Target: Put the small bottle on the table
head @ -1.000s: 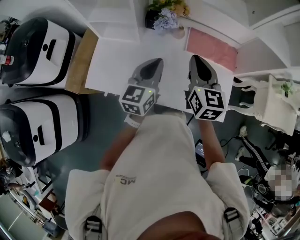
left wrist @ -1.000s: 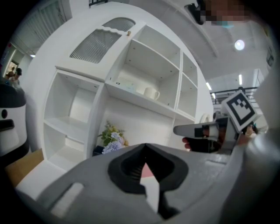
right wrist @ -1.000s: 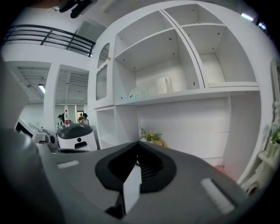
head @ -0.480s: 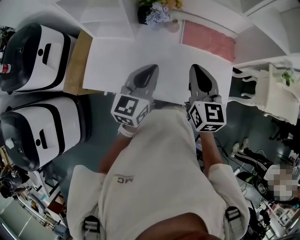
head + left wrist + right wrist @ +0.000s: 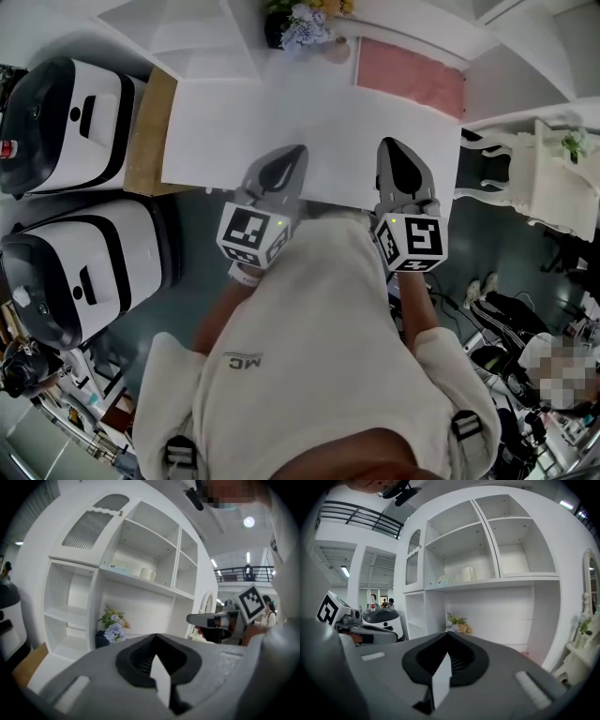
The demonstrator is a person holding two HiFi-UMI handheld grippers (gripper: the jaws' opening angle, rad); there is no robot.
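Left gripper (image 5: 286,161) drew back; flowers (image 5: 298,21), perhaps potted, behind table (image 5: 328,112).

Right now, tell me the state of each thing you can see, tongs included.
Left tongs: shut, empty, above the table's near edge.
Right tongs: shut, empty, above the table's near edge.
Flower pot: upright, beyond the table's far edge.
Mug: upright on a shelf.
Cabinet door: closed.
Pink mat: lying flat.

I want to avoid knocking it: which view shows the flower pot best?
The left gripper view: the flower pot shows side-on, blooms and dark pot clear. The right gripper view shows it smaller; the head view sees it from above, at the top edge.
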